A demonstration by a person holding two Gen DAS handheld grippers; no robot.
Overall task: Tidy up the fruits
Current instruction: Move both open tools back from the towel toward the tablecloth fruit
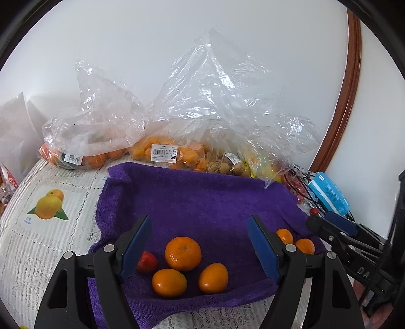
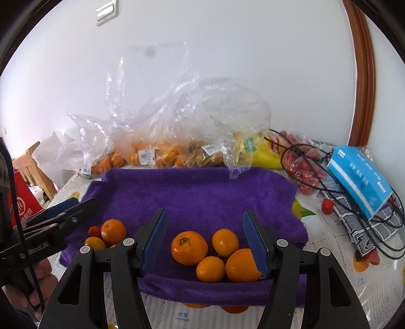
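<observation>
On the tablecloth (image 2: 329, 243) just below my right jaws I read "mango" under two blue Chinese characters, 芒果. A price label (image 1: 164, 153) on the bag of orange fruit (image 1: 174, 151) shows a barcode and a white "7.2" on black; its finer print is too small to read.

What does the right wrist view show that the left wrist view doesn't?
Only the right wrist view: a wall plate high on the wall, a wooden chair at far left, and a loose red fruit beside the cables.

Only the left wrist view: a printed citrus picture on the tablecloth.

Both: the purple towel carrying oranges, one strawberry, the clear bags of fruit behind, the blue box, and both grippers, left gripper and right gripper, open.
</observation>
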